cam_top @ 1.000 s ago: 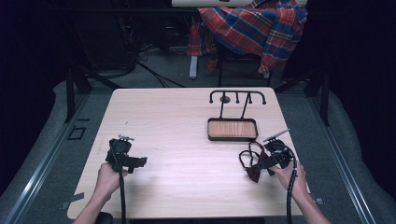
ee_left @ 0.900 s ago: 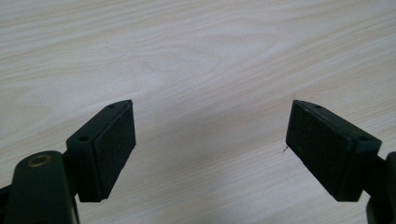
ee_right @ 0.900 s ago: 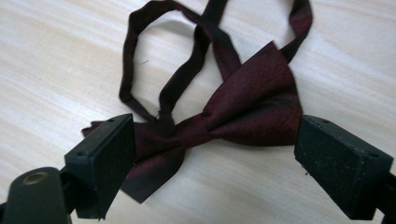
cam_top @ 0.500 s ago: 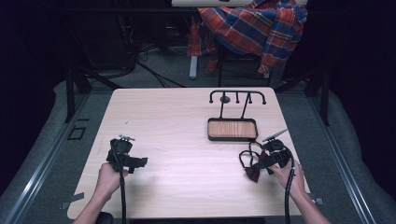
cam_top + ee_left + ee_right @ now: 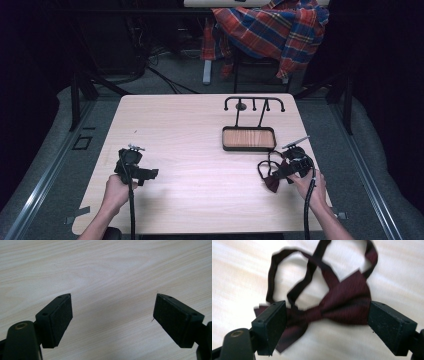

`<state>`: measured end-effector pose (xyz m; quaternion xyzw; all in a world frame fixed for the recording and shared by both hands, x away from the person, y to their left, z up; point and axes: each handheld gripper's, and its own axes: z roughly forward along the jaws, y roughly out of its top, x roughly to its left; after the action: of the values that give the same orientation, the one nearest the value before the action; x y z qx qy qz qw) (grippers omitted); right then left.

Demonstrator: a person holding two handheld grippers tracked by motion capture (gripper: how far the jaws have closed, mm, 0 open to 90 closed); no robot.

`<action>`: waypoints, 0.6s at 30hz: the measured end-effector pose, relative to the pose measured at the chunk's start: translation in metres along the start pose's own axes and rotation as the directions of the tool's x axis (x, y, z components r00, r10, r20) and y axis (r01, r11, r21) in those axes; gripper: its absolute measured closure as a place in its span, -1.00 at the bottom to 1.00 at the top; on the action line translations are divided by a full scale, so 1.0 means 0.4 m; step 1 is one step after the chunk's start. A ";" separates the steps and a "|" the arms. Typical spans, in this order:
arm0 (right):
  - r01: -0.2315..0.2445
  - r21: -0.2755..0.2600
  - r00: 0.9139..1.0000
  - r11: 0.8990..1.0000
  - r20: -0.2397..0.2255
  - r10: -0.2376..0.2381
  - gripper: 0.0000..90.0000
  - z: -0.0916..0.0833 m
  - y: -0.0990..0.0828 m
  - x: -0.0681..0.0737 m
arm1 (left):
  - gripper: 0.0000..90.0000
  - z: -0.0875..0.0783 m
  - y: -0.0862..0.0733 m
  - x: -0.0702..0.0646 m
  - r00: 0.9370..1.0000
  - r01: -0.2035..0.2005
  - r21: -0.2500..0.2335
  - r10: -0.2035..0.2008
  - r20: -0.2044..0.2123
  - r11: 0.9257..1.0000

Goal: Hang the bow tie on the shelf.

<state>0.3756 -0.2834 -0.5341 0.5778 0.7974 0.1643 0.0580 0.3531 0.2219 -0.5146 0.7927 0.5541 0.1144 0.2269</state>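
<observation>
A dark red bow tie with a thin black strap looped behind it lies flat on the table near the right front. In the high view the bow tie sits just left of the person's right hand. My right gripper is open, its jaws standing wide on either side of the bow tie's width and not pressing it; from above the right gripper points left at it. My left gripper is open over bare wood, and in the high view the left gripper is at the left front.
A small wooden tray with a black hook rack above it stands behind the bow tie. The pale wooden table has bare wood across its middle and left. A plaid cloth hangs over a chair beyond the far edge.
The right gripper has shifted slightly around the bow tie. The left gripper has stayed where it was.
</observation>
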 end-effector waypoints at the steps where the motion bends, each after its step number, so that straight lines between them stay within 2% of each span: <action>1: -0.012 -0.015 1.000 1.000 0.003 0.012 -0.65 0.003 0.007 0.002 | -0.65 0.000 0.000 -0.001 1.000 -0.001 -0.004 0.001 -0.003 1.000; 5: 0.011 0.018 1.000 1.000 0.025 -0.012 -0.64 0.016 0.029 0.009 | -0.64 -0.003 -0.002 0.001 1.000 -0.005 0.002 0.005 0.000 1.000; 6: -0.005 0.001 1.000 1.000 0.022 0.005 -0.64 0.022 0.026 0.014 | -0.64 -0.002 -0.003 0.002 1.000 -0.002 0.001 0.002 0.001 1.000; 7: 0.016 0.038 0.999 0.999 0.030 -0.017 -0.64 0.018 0.028 0.013 | -0.64 -0.002 -0.003 0.003 1.000 0.000 0.001 0.000 0.000 1.000; 8: 0.015 0.038 0.999 0.999 0.034 -0.016 -0.62 0.017 0.027 0.014 | -0.64 -0.003 -0.004 0.005 1.000 0.001 0.000 -0.001 0.001 1.000; 10: 0.005 0.030 1.000 1.000 0.011 -0.005 -0.57 0.017 0.023 0.014 | -0.65 -0.004 -0.004 0.005 1.000 0.000 -0.003 0.000 0.000 1.000; 11: -0.008 0.036 1.000 0.999 0.018 0.007 -0.59 0.018 0.022 0.014 | -0.65 -0.004 -0.004 0.004 1.000 -0.001 -0.003 0.001 0.002 1.000; 12: 0.002 0.064 1.000 0.998 0.001 -0.002 -0.60 0.015 0.022 0.007 | -0.65 -0.005 -0.004 0.003 1.000 -0.002 -0.003 0.002 0.002 1.000; 13: -0.009 0.066 1.000 0.998 -0.003 0.009 -0.60 0.016 0.020 0.006 | -0.65 -0.005 -0.004 0.003 1.000 -0.002 -0.003 0.002 0.002 1.000; 14: -0.010 0.083 1.000 0.997 0.005 0.010 -0.60 0.015 0.016 0.001 | -0.65 -0.005 -0.004 0.001 1.000 -0.004 -0.002 0.004 0.006 1.000; 15: -0.029 0.075 1.000 0.997 0.007 0.029 -0.60 0.016 0.013 0.000 | -0.65 -0.005 -0.003 0.000 1.000 -0.005 -0.002 0.005 0.006 1.000; 16: -0.023 0.101 1.000 0.995 0.005 0.023 -0.60 0.013 0.011 -0.005 | -0.65 -0.004 -0.003 0.000 1.000 -0.004 -0.001 0.004 0.005 1.000; 17: -0.023 0.101 1.000 0.995 0.005 0.023 -0.60 0.013 0.011 -0.005 | -0.65 -0.004 -0.003 0.000 1.000 -0.004 -0.001 0.004 0.005 1.000; 18: -0.041 0.104 0.999 0.994 0.015 0.040 -0.57 0.014 0.004 -0.010 | -0.64 -0.004 -0.003 0.000 1.000 -0.005 0.001 0.005 0.005 1.000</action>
<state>0.3802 -0.2858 -0.5391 0.5971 0.7926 0.1200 0.0296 0.3513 0.2228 -0.5138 0.7946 0.5514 0.1127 0.2276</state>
